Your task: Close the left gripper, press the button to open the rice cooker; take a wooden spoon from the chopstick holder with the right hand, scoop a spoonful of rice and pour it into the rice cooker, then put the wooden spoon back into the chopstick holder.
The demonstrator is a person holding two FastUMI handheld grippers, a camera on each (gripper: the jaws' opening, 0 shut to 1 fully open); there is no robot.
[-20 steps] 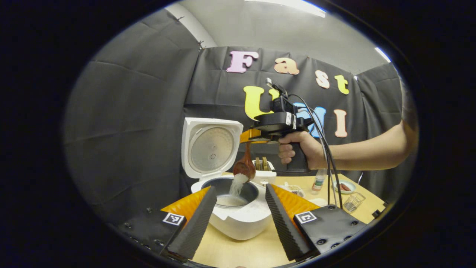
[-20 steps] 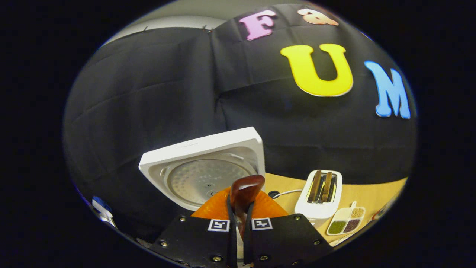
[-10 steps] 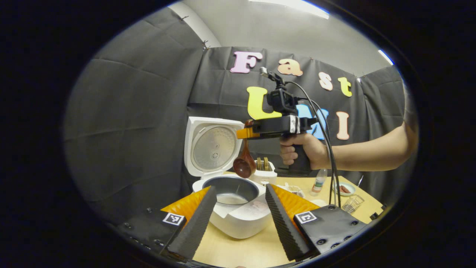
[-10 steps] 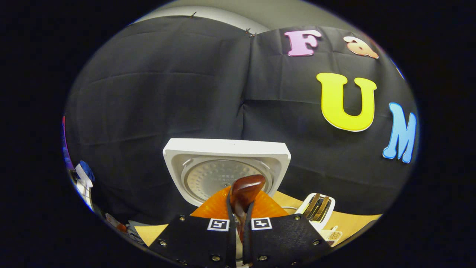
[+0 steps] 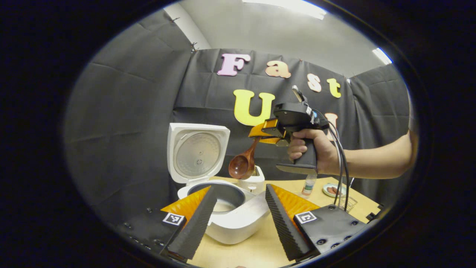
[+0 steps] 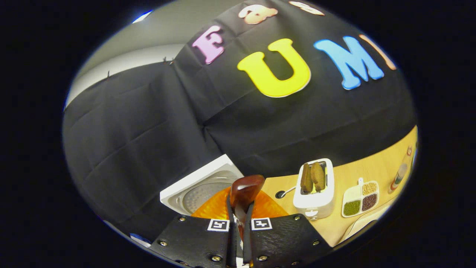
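1. My right gripper (image 6: pixel 238 223): fingers clamped on the wooden spoon (image 6: pixel 243 191), handle end sticking up between them. In the left gripper view the spoon (image 5: pixel 241 165) hangs bowl-down below those fingers, above and just past the rice cooker (image 5: pixel 230 219).
2. My left gripper (image 5: pixel 238 219): fingers spread apart, holding nothing; the cooker sits between them on the surface (image 5: pixel 256 249), lid (image 5: pixel 197 152) raised, rice in the pot.
3. Toaster (image 6: pixel 314 190): ahead and right of my right fingers.
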